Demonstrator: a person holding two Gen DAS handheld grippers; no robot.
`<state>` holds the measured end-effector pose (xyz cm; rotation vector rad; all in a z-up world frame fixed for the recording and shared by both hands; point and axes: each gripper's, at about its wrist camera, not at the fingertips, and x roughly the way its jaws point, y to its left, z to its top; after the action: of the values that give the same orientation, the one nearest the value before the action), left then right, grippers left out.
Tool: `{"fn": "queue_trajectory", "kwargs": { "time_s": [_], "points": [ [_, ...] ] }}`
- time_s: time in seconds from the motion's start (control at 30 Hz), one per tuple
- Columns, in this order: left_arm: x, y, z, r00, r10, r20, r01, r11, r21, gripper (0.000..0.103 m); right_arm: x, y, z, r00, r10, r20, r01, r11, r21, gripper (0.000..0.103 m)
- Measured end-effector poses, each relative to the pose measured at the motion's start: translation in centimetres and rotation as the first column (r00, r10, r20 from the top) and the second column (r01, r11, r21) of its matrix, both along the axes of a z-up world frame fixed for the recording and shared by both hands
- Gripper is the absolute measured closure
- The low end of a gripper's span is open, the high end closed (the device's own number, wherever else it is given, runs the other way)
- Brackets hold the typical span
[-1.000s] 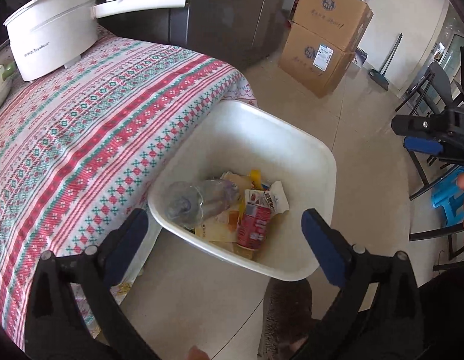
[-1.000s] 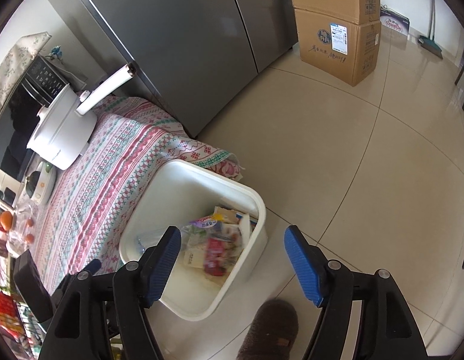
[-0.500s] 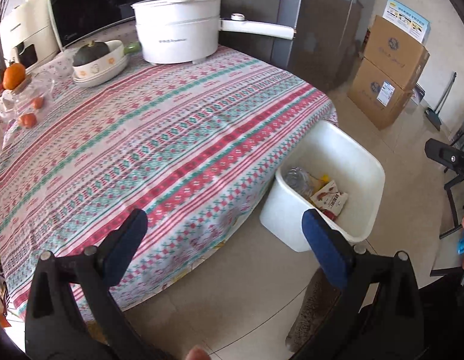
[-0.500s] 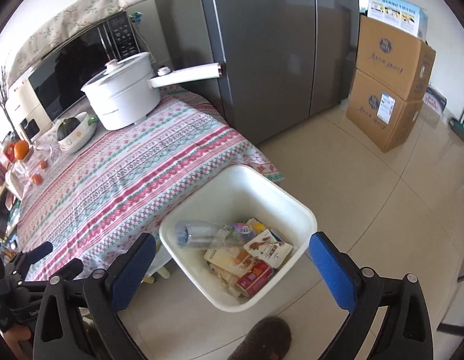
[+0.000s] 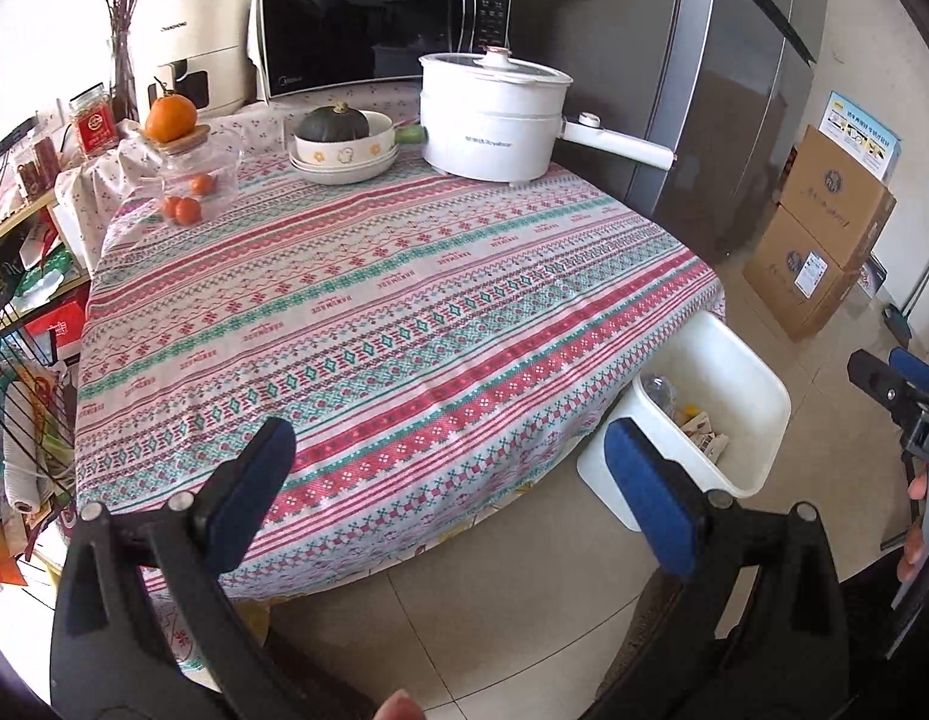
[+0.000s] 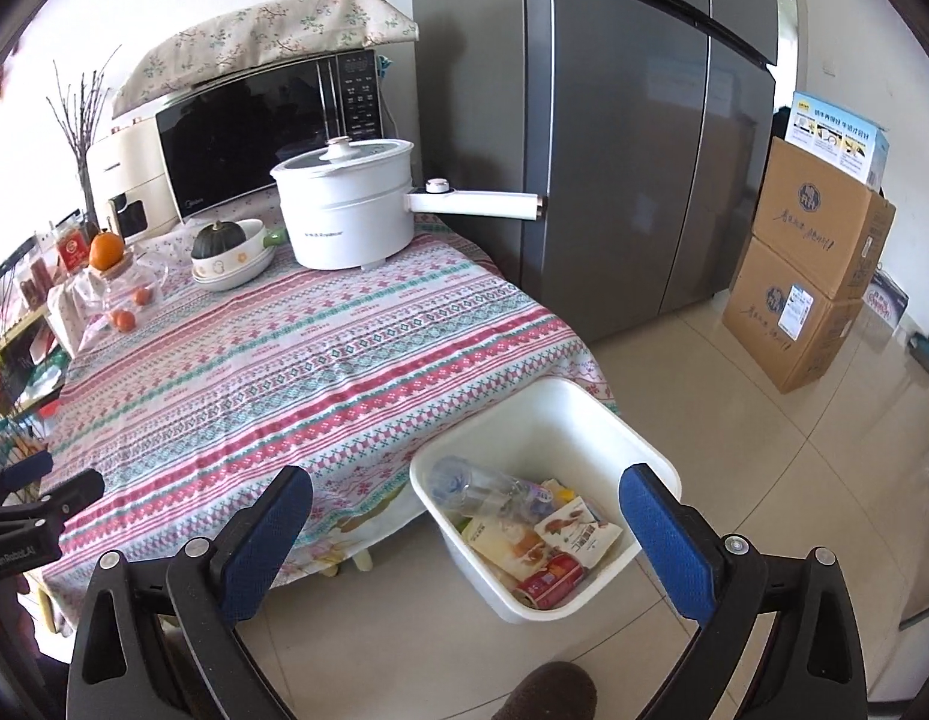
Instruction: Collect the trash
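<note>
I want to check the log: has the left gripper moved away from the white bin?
Yes. The left gripper has pulled back and up; the white bin beside the table looks smaller.

1. The left wrist view looks down across the table (image 5: 404, 300) from its near edge, toward the microwave (image 5: 374, 24).
2. The right wrist view looks from farther right, above the bin (image 6: 548, 420).
3. Both share table, pot (image 5: 494, 114) and bin.
</note>
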<state>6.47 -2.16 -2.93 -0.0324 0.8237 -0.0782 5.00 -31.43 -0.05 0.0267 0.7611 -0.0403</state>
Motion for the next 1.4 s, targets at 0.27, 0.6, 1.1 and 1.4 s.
{"fn": "queue_trajectory", "kwargs": {
  "time_s": [0.27,0.6,1.1,1.4],
  "points": [
    [-1.4,0.3,1.0,0.999,0.021,0.050,-0.021,1.000,-0.010,0.001,-0.6,3.2,0.9,0.998,0.027,0.056,-0.026,0.999,-0.021,0.000],
    [-1.5,1.4,2.0,0.994,0.081,0.070,-0.079,0.996,-0.029,0.001,-0.4,4.6,1.4,0.995,0.049,0.083,-0.049,0.999,0.002,0.000],
    [-2.4,-0.6,3.4,0.984,0.083,0.161,-0.086,0.996,0.008,0.001,-0.8,4.1,1.8,0.993,0.015,0.118,-0.013,1.000,-0.022,0.000],
    [-2.4,-1.3,3.3,0.985,0.066,0.159,-0.069,0.998,0.013,0.001,-0.9,4.1,1.7,0.993,0.019,0.117,-0.016,0.999,-0.031,0.000]
  ]
}}
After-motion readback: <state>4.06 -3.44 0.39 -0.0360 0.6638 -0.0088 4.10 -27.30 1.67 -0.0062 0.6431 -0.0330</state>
